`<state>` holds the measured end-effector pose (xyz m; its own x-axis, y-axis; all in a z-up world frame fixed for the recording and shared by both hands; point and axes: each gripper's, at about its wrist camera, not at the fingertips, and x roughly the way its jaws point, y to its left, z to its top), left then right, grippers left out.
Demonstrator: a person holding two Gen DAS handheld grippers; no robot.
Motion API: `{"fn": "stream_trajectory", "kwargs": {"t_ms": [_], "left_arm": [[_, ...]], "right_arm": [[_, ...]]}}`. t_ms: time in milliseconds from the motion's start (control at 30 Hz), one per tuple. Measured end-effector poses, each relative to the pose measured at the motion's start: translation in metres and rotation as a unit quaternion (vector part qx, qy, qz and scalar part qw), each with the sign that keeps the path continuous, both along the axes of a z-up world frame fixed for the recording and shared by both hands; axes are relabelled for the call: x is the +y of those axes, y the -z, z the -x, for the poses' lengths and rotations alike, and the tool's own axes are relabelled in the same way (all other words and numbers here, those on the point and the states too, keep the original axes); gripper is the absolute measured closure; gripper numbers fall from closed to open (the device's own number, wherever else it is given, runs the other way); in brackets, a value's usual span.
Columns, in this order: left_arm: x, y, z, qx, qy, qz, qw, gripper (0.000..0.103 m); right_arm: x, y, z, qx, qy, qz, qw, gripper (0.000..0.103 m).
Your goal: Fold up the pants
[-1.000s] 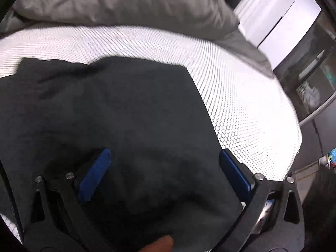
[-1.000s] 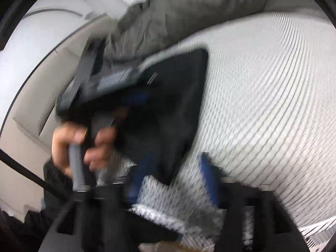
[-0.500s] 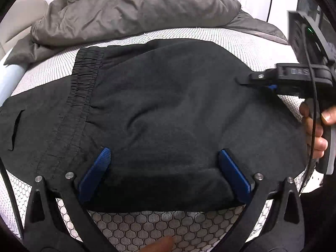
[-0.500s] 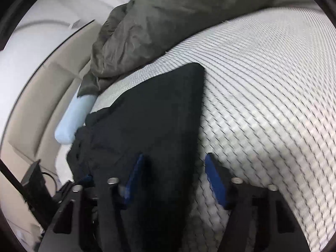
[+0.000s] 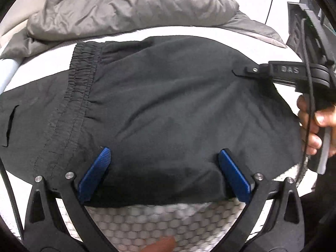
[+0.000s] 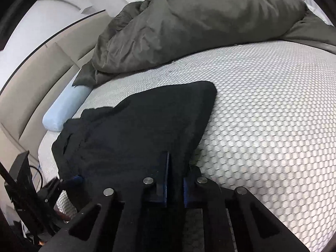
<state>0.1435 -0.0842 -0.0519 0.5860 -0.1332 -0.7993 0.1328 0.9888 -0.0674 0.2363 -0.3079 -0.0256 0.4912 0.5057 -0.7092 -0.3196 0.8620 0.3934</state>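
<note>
Black pants (image 5: pixel 168 109) lie folded on a white honeycomb-patterned mattress (image 6: pixel 273 115), elastic waistband (image 5: pixel 82 71) to the left. My left gripper (image 5: pixel 163 166) is open, its blue pads straddling the near folded edge of the pants. My right gripper (image 6: pixel 175 166) is shut on the pants' right edge (image 6: pixel 147 130); it also shows in the left wrist view (image 5: pixel 241 72), pinching the fabric at the far right, held by a hand (image 5: pixel 315 126).
A rumpled grey duvet (image 5: pixel 126 6) is piled at the far side of the mattress (image 5: pixel 157 220). A pale blue bolster (image 6: pixel 63 109) lies along the beige headboard (image 6: pixel 31 84). A white wardrobe stands beyond the bed.
The right gripper has shut on the pants' right edge; half a second ago it was open around it. The left gripper stayed open and moved slightly closer to the near edge.
</note>
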Motion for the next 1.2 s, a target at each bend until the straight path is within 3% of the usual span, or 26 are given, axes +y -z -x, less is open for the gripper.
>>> {"fn": "stream_trajectory", "kwargs": {"t_ms": [100,167,267,367,400,433,533,667,733,800,867,967,1100,1200], "left_arm": [[-0.008,0.003,-0.001,0.003,0.008,-0.012,0.9999,0.001],[-0.006,0.002,-0.002,0.001,0.008,-0.004,1.0,0.001],[0.009,-0.008,0.001,-0.008,0.004,0.027,0.9996,0.001],[0.036,-0.025,0.007,-0.031,-0.021,0.05,0.9981,0.001],[0.047,-0.03,0.007,-0.038,-0.034,0.062,0.9968,0.001],[0.056,-0.034,0.007,-0.043,-0.046,0.067,0.9957,0.001],[0.088,-0.044,0.003,-0.059,-0.094,0.079,0.9907,0.001],[0.118,-0.041,-0.005,-0.049,-0.143,0.074,0.9857,0.001],[0.122,-0.029,-0.01,-0.027,-0.163,0.039,0.9855,0.001],[0.121,-0.009,-0.018,0.012,-0.176,-0.026,0.9839,0.001],[0.121,-0.001,-0.02,0.017,-0.174,-0.043,0.9837,0.0],[0.123,-0.005,-0.019,0.009,-0.17,-0.034,0.9848,0.0],[0.129,-0.028,-0.019,-0.025,-0.162,0.015,0.9864,0.0],[0.134,-0.046,-0.049,-0.038,-0.152,0.04,0.9868,0.0]], "right_arm": [[-0.001,0.004,-0.001,0.0,0.013,0.01,1.0,0.091],[0.001,0.006,0.001,-0.001,0.021,0.028,0.999,0.081],[-0.001,-0.001,0.007,-0.016,0.039,0.049,0.998,0.06],[-0.011,-0.019,0.022,-0.048,0.055,0.025,0.997,0.032],[-0.015,-0.024,0.028,-0.055,0.061,0.013,0.997,0.016],[-0.019,-0.028,0.036,-0.064,0.066,-0.001,0.996,0.012],[-0.018,-0.028,0.055,-0.069,0.059,-0.013,0.996,0.012],[-0.003,-0.02,0.064,-0.064,0.028,0.02,0.997,0.012],[-0.002,-0.013,0.065,-0.054,0.021,0.034,0.998,0.012],[-0.002,-0.003,0.063,-0.027,0.019,0.059,0.998,0.012],[-0.005,0.005,0.061,-0.011,0.021,0.089,0.996,0.012],[-0.018,0.007,0.064,-0.012,0.025,0.129,0.991,0.012],[-0.036,-0.003,0.07,-0.012,0.042,0.098,0.994,0.012],[-0.037,-0.012,0.076,-0.025,0.04,0.071,0.996,0.012]]}}
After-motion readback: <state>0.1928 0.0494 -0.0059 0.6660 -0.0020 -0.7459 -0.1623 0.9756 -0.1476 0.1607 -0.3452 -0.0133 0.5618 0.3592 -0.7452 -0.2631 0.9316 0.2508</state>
